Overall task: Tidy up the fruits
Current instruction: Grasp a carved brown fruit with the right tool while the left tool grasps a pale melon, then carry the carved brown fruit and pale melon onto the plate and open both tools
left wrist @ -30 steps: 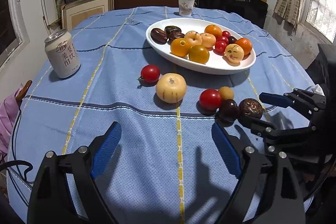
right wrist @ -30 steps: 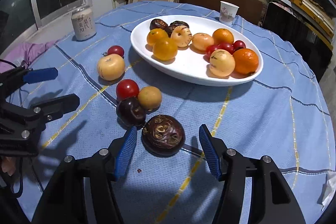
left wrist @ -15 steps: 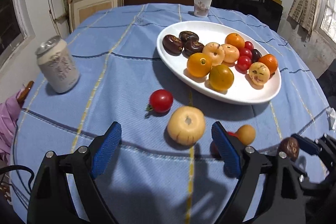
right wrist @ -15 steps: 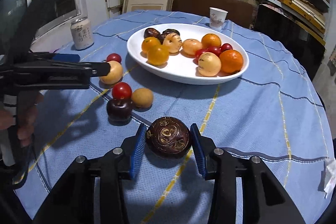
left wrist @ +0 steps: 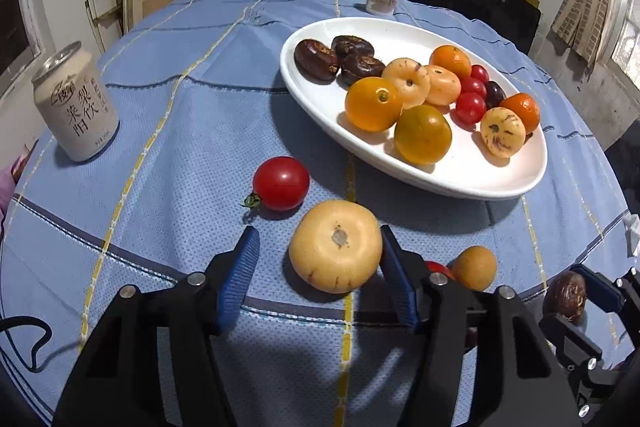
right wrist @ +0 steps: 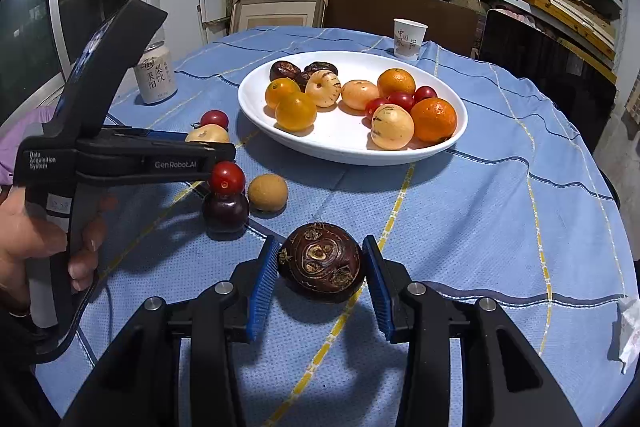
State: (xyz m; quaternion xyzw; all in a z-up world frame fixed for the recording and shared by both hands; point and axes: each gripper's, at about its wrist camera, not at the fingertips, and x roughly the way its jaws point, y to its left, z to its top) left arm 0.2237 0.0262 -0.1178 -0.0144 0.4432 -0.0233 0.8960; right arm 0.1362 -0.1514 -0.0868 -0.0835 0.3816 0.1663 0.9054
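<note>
Evenly bright indoor light from overhead, slightly warm. Soft dark shadow under white plate (left wrist: 500,183), cast toward 7 o'clock on blue tablecloth (left wrist: 180,131); same under pale yellow fruit (left wrist: 335,246) and dark brown fruit (right wrist: 320,263). Mild glare on plate rim and on red tomato (left wrist: 281,183), small highlight on drink can (left wrist: 76,107). Daylight blown out at window, 3 o'clock in left wrist view; ceiling lamp reflected in dark glass at 10 o'clock, right wrist view. Strong fisheye bend w/ black vignette in all corners, shelves curved along 12 o'clock. Centre sharp, no motion blur; edges softer, gripper bodies at 6 o'clock dim & underexposed.
</note>
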